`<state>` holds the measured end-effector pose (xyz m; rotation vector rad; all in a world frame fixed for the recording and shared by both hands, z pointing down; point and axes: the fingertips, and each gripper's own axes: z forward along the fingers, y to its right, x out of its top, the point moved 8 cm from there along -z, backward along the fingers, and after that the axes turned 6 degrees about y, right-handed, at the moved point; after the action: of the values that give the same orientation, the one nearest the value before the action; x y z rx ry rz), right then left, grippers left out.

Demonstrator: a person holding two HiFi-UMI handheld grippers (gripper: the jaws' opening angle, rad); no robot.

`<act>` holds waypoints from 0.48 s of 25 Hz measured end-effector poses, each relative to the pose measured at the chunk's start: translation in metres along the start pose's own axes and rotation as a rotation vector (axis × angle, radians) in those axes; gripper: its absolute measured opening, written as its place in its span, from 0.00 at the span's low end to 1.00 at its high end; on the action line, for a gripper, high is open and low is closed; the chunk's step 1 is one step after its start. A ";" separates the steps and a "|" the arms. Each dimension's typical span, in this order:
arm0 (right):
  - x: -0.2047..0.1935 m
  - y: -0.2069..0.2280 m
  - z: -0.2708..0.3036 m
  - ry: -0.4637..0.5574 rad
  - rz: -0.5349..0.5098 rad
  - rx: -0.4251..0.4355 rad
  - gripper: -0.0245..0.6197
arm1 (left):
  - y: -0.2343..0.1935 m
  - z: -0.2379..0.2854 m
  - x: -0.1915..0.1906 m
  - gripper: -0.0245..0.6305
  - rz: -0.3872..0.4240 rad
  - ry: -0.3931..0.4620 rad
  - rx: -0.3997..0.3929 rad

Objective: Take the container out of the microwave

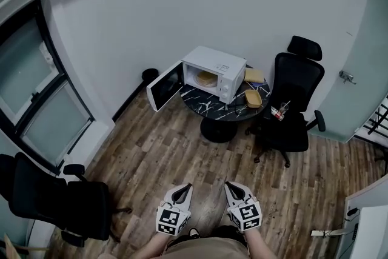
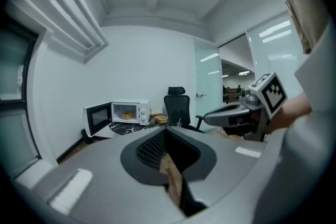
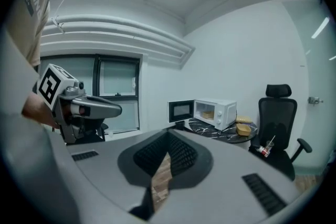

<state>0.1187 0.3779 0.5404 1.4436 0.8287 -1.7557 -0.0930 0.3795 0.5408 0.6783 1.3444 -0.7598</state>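
My left gripper (image 1: 185, 190) and right gripper (image 1: 230, 188), jaws pressed together on nothing, hang well apart from the open microwave (image 1: 225, 67); container (image 1: 207, 77) inside it, chair (image 1: 292, 103) beside it.

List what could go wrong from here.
1. The open door of the microwave juts out beside its cavity; a gripper could bump it.
2. Both the left gripper and right gripper have jaws together; they must open before reaching the container.
3. A similar tub on the table might get grabbed instead.

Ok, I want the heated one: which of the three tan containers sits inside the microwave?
The container inside the open white microwave; the other two lie outside, on the table beside it.
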 end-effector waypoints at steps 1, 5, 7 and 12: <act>0.000 0.001 0.001 0.000 -0.009 -0.010 0.05 | -0.002 0.004 -0.001 0.04 -0.018 0.002 -0.013; -0.008 0.011 0.009 -0.016 0.012 -0.024 0.05 | -0.012 0.024 -0.002 0.04 -0.043 -0.005 -0.013; -0.012 0.021 0.017 -0.027 0.034 -0.013 0.05 | -0.015 0.037 -0.005 0.04 -0.054 -0.014 -0.007; -0.020 0.071 0.051 -0.026 0.027 0.025 0.05 | -0.016 0.082 -0.007 0.04 -0.064 -0.049 0.008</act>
<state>0.1533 0.2996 0.5655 1.4385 0.7730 -1.7671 -0.0581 0.3052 0.5566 0.6219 1.3244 -0.8289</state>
